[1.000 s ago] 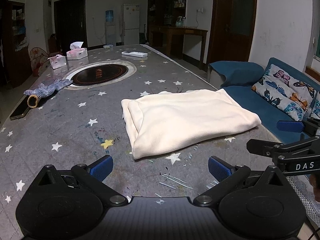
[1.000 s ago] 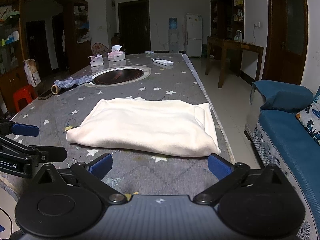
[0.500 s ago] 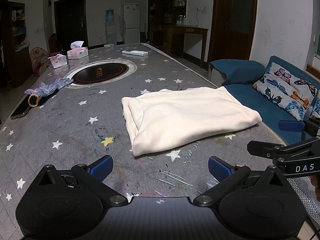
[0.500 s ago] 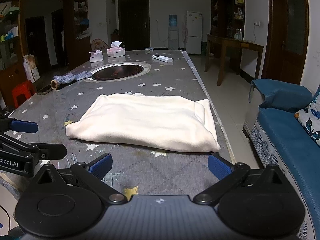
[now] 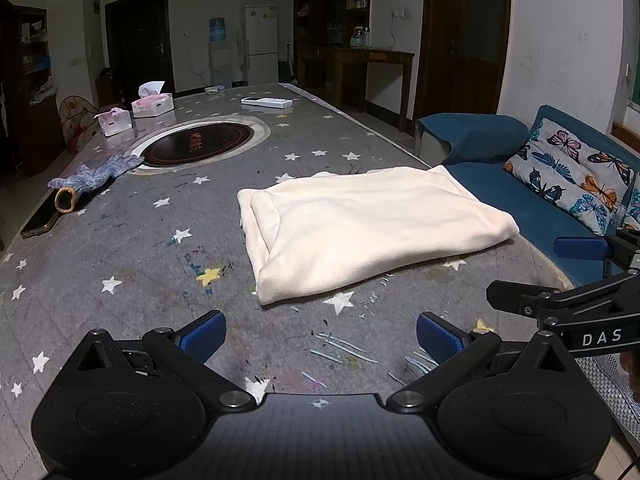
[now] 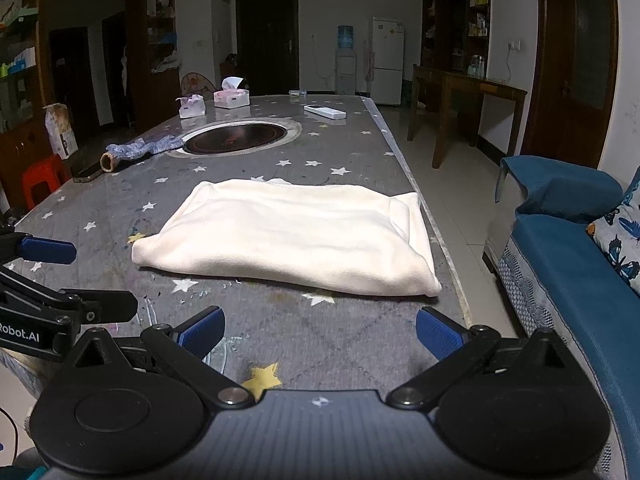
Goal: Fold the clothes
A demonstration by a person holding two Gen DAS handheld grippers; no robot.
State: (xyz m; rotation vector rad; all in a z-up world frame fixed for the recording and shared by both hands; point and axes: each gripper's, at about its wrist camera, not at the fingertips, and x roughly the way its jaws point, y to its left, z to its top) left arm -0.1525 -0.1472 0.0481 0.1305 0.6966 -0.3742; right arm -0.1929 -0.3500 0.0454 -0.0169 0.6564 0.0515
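Two tissue boxes (image 5: 153,103) w/ tissues sticking out, far end of table (image 5: 120,248). Folded cream garment (image 5: 360,232) lies ahead of my left gripper (image 5: 320,334) & right gripper (image 6: 318,330), untouched; both spread wide, empty.

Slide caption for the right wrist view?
Open right tongs face a folded cream garment on the star-patterned table.

cream garment (image 5: 360,232), grey star-patterned tablecloth (image 5: 132,248), blue butterfly-print cushion (image 5: 576,172)
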